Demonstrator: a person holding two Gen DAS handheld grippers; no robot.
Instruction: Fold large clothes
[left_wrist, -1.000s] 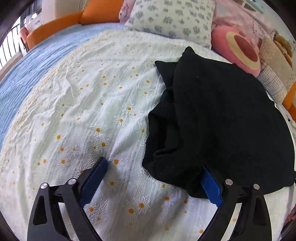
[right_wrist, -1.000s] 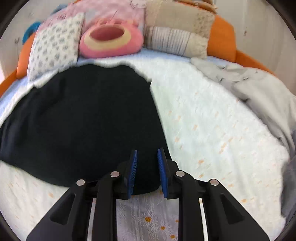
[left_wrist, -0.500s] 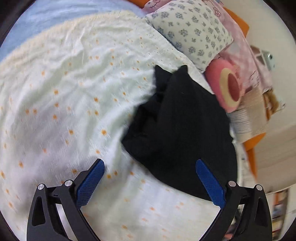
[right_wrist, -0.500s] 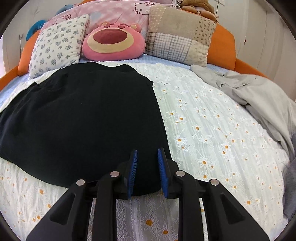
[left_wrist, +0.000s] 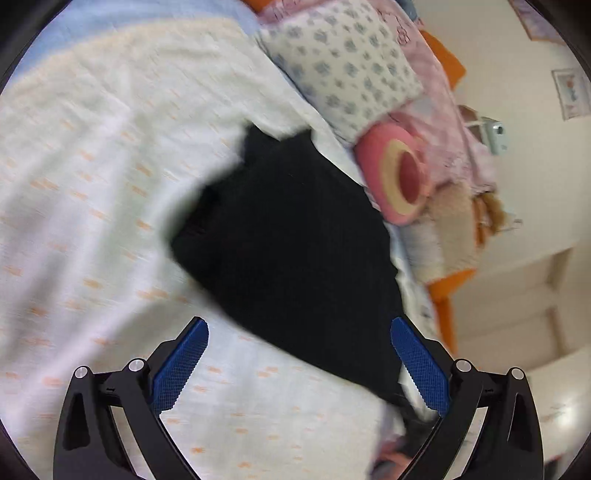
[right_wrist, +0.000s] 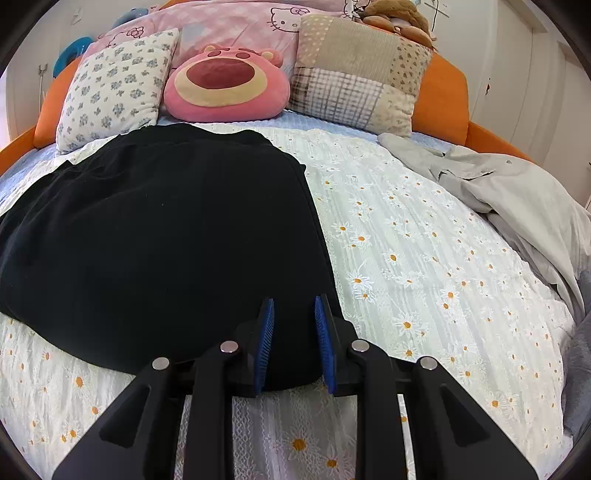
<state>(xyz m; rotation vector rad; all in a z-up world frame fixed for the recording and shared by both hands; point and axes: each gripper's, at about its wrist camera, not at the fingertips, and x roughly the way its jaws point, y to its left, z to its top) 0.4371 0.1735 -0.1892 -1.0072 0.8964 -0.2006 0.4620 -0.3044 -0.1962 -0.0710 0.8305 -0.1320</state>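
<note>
Two grippers in my hands, and one black garment (right_wrist: 159, 243) spread on the daisy-print bedspread (right_wrist: 424, 258). My left gripper (left_wrist: 299, 354) is splayed wide, blue pads far apart, nothing between them; it hangs above the bedspread with the garment's near edge running across the gap toward the right-hand pad (left_wrist: 419, 365). That view is smeared with blur, so I can't say whether the pad touches the cloth.

My right gripper (right_wrist: 294, 341) is sharper to read. Its pads stand close together with a narrow slot of daylight left between them, and black fabric shows in that slot. Whether cloth is actually pinched there I cannot tell (the jaws are plainly not pressed together). It sits at the garment's near right corner, just by the edge where black meets daisies.

Up at the orange headboard (right_wrist: 439, 96) I see a floral pillow (right_wrist: 114, 88), a pink bear cushion (right_wrist: 225, 86) and a patchwork pillow (right_wrist: 354, 74) in a row, the garment's far edge lying just beneath them. Off to the right a grey garment (right_wrist: 509, 192) lies crumpled, well apart from the black one.
</note>
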